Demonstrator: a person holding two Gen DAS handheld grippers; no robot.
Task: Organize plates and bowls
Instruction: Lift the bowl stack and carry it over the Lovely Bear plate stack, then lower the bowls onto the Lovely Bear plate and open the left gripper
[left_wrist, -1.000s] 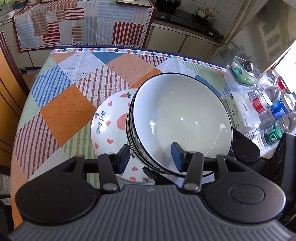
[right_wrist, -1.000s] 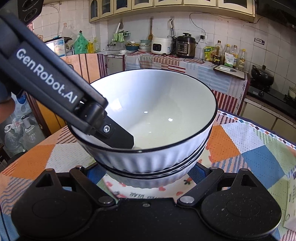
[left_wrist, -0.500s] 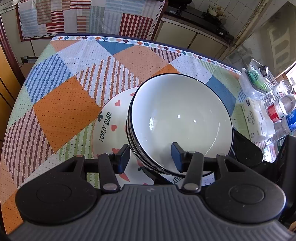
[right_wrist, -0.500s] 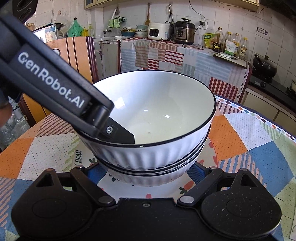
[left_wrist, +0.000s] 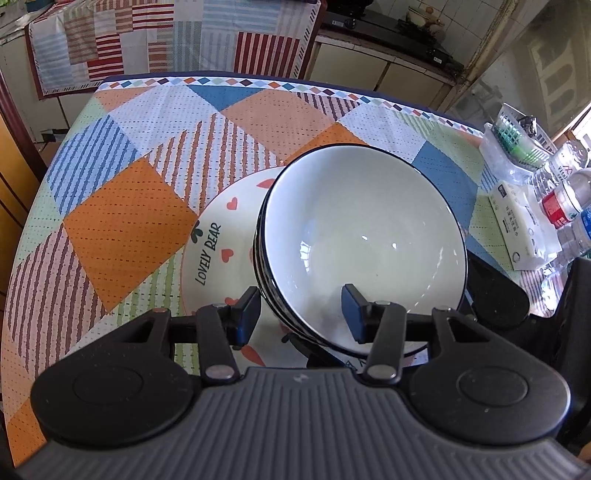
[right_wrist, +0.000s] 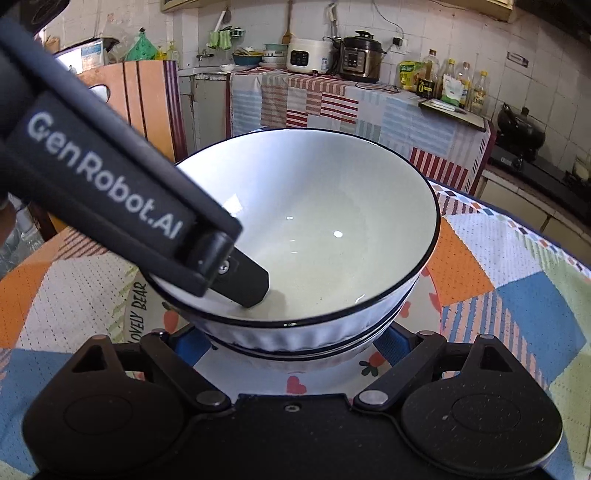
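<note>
The stack of white ribbed bowls with dark rims (left_wrist: 364, 236) sits over the round heart-printed plate (left_wrist: 218, 243), the left gripper (left_wrist: 301, 312) straddling its rim with fingers apart and the right gripper (right_wrist: 291, 341) spread around its base, so a tug could tip it.

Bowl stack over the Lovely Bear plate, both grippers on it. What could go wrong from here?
1. The left gripper straddles only the near rim of the bowl stack, one finger inside, one outside. A thin rim pinch could slip or tilt the nested bowls.
2. The right gripper flanks the stack's base just above the plate; lowering unevenly could knock or chip the plate.
3. The stack sits toward the plate's edge, not centred, so it could rock once released.
</note>
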